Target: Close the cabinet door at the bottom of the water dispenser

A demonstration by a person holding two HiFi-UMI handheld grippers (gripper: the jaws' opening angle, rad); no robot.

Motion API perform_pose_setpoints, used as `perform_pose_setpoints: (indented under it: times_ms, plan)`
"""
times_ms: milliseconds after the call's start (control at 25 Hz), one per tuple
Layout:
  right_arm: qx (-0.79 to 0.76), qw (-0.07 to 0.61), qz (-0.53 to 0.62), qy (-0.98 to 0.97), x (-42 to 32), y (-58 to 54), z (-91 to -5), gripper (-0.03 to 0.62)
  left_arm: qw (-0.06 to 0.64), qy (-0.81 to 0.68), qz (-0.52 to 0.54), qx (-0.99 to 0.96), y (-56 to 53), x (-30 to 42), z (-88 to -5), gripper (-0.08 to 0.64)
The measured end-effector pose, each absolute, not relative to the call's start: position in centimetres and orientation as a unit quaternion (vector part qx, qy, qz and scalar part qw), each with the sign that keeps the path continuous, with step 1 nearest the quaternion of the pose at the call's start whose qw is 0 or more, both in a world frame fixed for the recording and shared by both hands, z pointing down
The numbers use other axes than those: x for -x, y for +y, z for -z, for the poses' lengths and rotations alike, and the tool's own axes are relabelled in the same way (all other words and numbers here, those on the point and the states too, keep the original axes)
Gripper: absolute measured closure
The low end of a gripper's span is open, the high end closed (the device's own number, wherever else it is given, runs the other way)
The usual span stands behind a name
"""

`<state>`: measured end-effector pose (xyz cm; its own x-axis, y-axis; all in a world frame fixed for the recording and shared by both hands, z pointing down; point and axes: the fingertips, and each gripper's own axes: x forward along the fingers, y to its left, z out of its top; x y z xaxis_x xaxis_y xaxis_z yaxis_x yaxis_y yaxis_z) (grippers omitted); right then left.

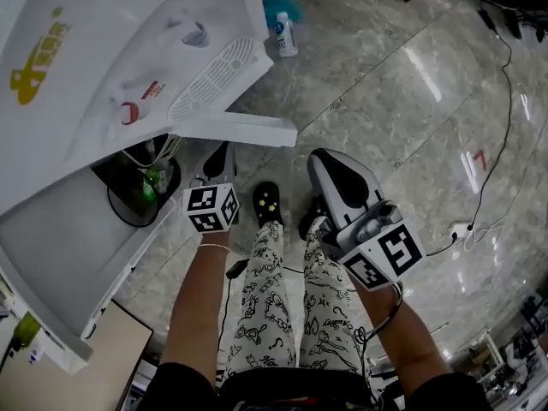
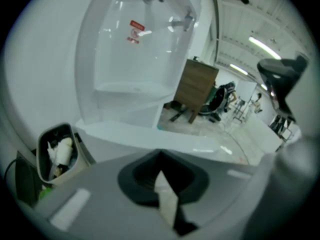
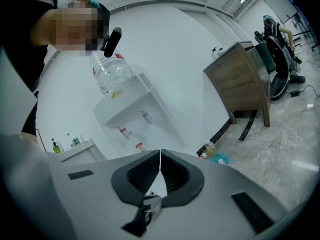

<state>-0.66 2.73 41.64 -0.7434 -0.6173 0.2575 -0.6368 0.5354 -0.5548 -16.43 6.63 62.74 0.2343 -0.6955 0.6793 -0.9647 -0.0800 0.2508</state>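
Note:
The white water dispenser (image 1: 111, 58) fills the upper left of the head view, with its taps and drip tray below me. Its bottom cabinet door (image 1: 248, 130) stands swung out as a white slab, and the dark compartment (image 1: 141, 182) behind it shows. My left gripper (image 1: 223, 152) is shut and empty, its tip just under the door's edge; contact cannot be told. In the left gripper view the shut jaws of the left gripper (image 2: 160, 156) face the door's edge (image 2: 150, 140). My right gripper (image 1: 323, 159) hangs shut and empty over the floor, right of the door. The right gripper (image 3: 160, 154) points at the dispenser (image 3: 135, 114).
A small bin (image 2: 56, 153) of rubbish sits left of the dispenser. A bottle (image 1: 285, 34) and a teal cloth (image 1: 279, 7) lie on the floor behind it. A wooden cabinet (image 3: 245, 81) stands to the right. Cables and a power strip (image 1: 461, 229) lie at the right. My feet (image 1: 267, 200) are between the grippers.

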Motion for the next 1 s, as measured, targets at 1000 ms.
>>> perform_pose_setpoints:
  times_ms: [1000]
  plan:
    - [-0.432,-0.024,-0.324,-0.841,-6.1,-0.7,-40.6,0.575,0.324,-0.607,-0.166,-0.706,-4.6,16.7,-62.7,0.562]
